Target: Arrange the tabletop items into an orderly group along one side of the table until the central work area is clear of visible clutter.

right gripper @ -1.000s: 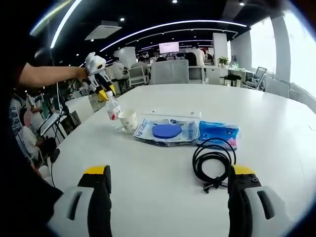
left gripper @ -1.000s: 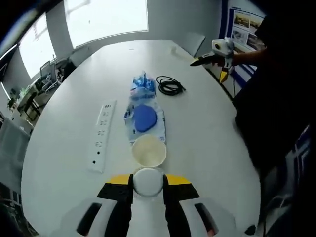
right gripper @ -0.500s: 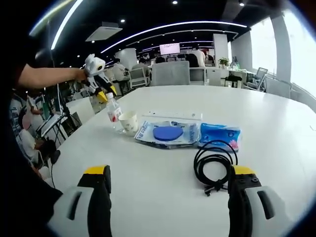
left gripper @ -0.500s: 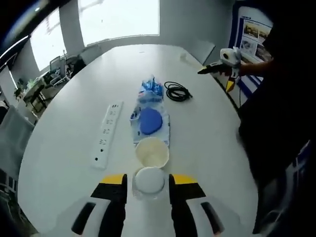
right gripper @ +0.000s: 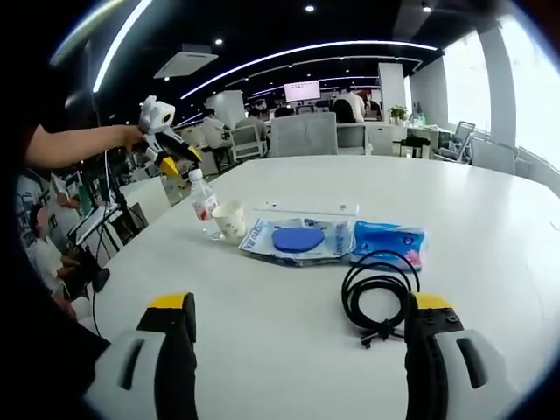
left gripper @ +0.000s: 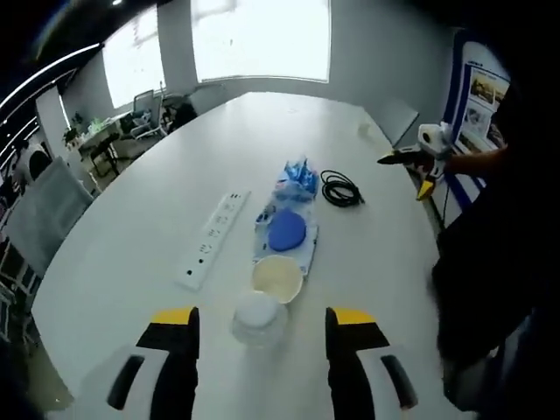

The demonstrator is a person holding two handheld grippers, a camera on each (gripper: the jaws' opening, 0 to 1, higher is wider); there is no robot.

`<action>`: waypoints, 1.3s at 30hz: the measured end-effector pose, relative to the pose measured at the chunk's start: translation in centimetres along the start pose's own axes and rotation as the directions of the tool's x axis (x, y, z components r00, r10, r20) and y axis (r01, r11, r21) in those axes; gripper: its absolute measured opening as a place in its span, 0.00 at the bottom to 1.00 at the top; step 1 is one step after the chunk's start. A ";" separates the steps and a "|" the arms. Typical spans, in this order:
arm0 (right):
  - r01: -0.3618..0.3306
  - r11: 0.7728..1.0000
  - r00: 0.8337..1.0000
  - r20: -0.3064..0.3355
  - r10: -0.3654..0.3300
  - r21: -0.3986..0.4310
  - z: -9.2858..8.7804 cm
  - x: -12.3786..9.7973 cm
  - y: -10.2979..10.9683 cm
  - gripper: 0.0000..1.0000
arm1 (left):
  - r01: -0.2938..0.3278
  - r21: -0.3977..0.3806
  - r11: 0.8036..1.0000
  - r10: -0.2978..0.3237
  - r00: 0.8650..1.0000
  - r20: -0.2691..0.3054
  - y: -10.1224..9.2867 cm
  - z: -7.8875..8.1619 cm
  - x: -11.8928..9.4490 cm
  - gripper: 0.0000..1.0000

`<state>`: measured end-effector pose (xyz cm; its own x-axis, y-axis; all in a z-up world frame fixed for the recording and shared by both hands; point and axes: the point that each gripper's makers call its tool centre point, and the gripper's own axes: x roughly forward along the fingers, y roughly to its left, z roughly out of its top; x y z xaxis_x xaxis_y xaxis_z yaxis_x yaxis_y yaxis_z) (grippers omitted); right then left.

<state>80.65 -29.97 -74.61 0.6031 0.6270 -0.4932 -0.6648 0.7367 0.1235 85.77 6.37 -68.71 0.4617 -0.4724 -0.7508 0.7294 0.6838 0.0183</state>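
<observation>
A clear water bottle point(left gripper: 259, 318) with a white cap stands upright on the white table point(left gripper: 131, 227). My left gripper point(left gripper: 262, 317) hovers above it, open, with the jaws wide of the cap and clear of it. Beyond the bottle, in a row, come a paper cup point(left gripper: 277, 278), a clear packet with a blue disc point(left gripper: 285, 232), a blue pack point(left gripper: 297, 178) and a coiled black cable point(left gripper: 342, 188). A white power strip point(left gripper: 213, 239) lies beside the row. My right gripper point(right gripper: 299, 306) is open and empty just short of the cable point(right gripper: 376, 297). The bottle point(right gripper: 203, 201) stands below the left gripper point(right gripper: 162, 131).
The table's edge runs close on the person's side point(left gripper: 472, 289). Office chairs point(right gripper: 302, 131) and desks stand past the far end. Bare tabletop point(right gripper: 490, 219) stretches wide around the row of items.
My left gripper has opened, let go of the bottle and lifted up off it. The bottle stays upright by the cup. The right gripper has hardly moved.
</observation>
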 end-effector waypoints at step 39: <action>0.083 0.994 0.996 0.017 -0.084 0.072 0.6 -0.6 -5.8 0.86 | -0.001 -0.229 0.973 0.052 0.975 0.215 -18.6 8.8 12.8 0.80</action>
<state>84.38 -34.43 -74.54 0.6644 0.5667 -0.4873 -0.5789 0.8026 0.1441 82.61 -17.28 -72.87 0.5966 -0.5450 -0.5892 0.5939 0.7935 -0.1326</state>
